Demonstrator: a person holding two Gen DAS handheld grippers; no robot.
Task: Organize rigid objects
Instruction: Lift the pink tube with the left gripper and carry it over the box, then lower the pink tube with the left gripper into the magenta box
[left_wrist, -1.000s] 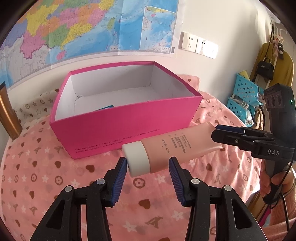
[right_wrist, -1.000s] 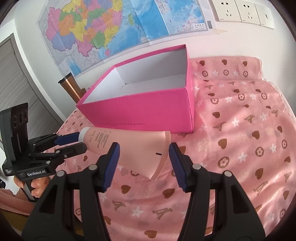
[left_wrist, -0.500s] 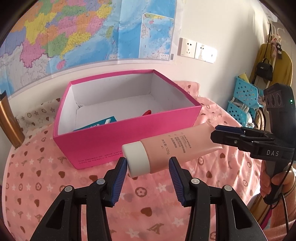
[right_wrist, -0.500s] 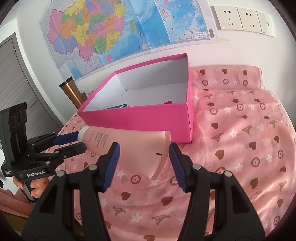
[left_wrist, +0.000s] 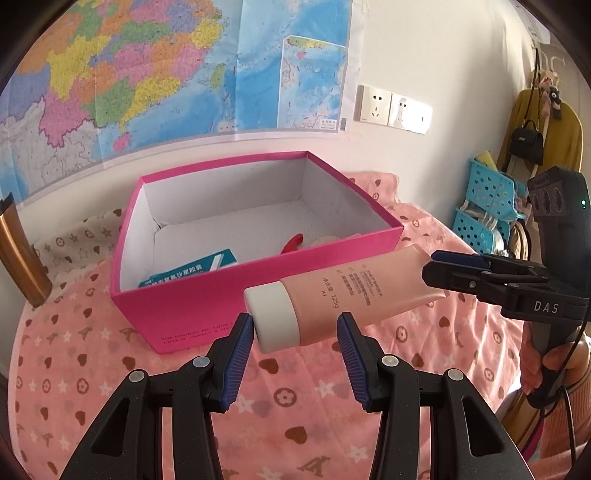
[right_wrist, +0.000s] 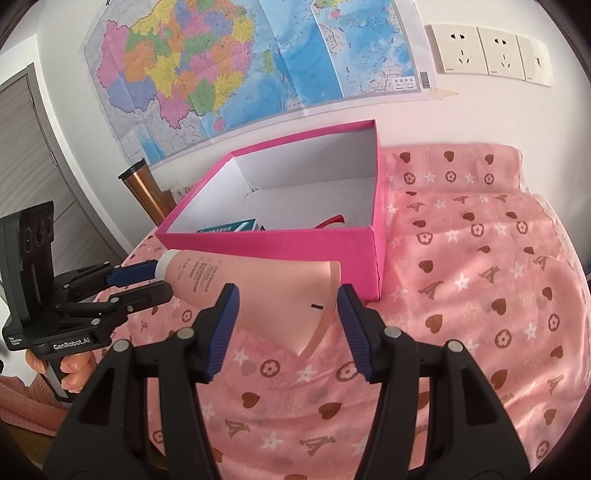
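Observation:
A pink tube (left_wrist: 351, 291) with a white cap (left_wrist: 273, 317) hangs level in the air, just in front of the open pink box (left_wrist: 207, 317). My left gripper (left_wrist: 295, 321) is shut on the cap end. My right gripper (right_wrist: 287, 295) is shut on the tube's flat crimped tail (right_wrist: 295, 314). In the right wrist view the tube (right_wrist: 207, 277) runs left to the left gripper (right_wrist: 162, 277). In the left wrist view the right gripper (left_wrist: 430, 265) pinches the tail from the right. Inside the box (right_wrist: 295, 247) lie a teal packet (left_wrist: 192, 269) and a red item (left_wrist: 293, 243).
A pink cloth (right_wrist: 461, 295) with hearts and stars covers the table. A copper tumbler (right_wrist: 144, 195) stands left of the box, by the wall. Blue plastic baskets (left_wrist: 487, 199) and hanging bags are off to the right. A hand (left_wrist: 543, 365) holds the right gripper's handle.
Both grippers and the tube have risen a little against the box, so more of its inside and contents shows. Both grips are unchanged.

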